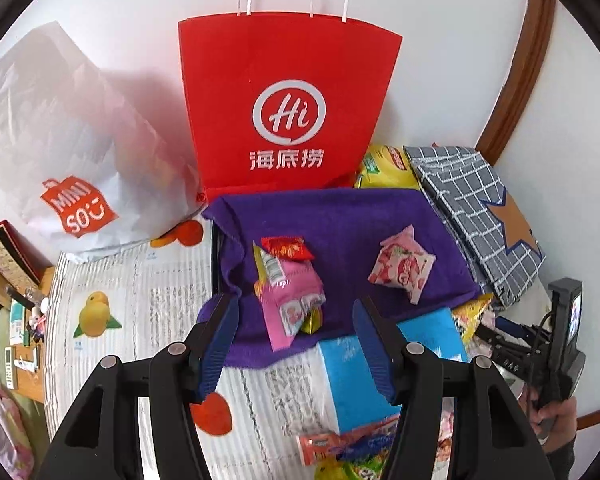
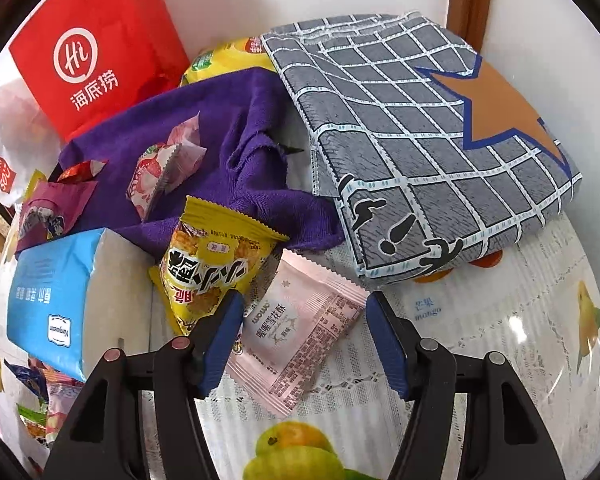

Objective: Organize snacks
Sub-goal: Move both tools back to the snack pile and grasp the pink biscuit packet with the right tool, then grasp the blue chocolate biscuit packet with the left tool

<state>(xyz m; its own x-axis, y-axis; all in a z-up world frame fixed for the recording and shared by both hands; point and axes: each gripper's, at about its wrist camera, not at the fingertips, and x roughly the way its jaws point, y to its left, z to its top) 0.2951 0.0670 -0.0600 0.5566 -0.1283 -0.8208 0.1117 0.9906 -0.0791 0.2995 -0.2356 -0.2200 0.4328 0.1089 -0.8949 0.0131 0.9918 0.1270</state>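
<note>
Desk [image 2: 480, 344] under a fruit-print cover carries everything. Red bag [image 1: 288, 108] stands far against the wall, a white bag [image 1: 72, 152] to its left and a grey checked cloth [image 2: 420, 152] to its right. Purple towel [image 1: 340, 232] lies nearer, bearing a strawberry packet [image 1: 402, 266] and pink packets [image 1: 292, 300]. Blue tissue pack [image 2: 52, 304] sits near left. Right tongs [image 2: 304, 312] straddle a pale pink packet [image 2: 300, 336], fingers not touching it, beside a yellow packet [image 2: 212, 264]. Left tongs [image 1: 296, 320] hang partly open, empty, above the towel's near edge.

between the fingers [image 2: 384, 344] lies a matt pale pink plastic snack packet [image 2: 300, 336]; beyond them a fuzzy purple cloth [image 2: 236, 128], a glossy yellow foil packet [image 2: 212, 264], and a matt red paper bag [image 2: 92, 44].
</note>
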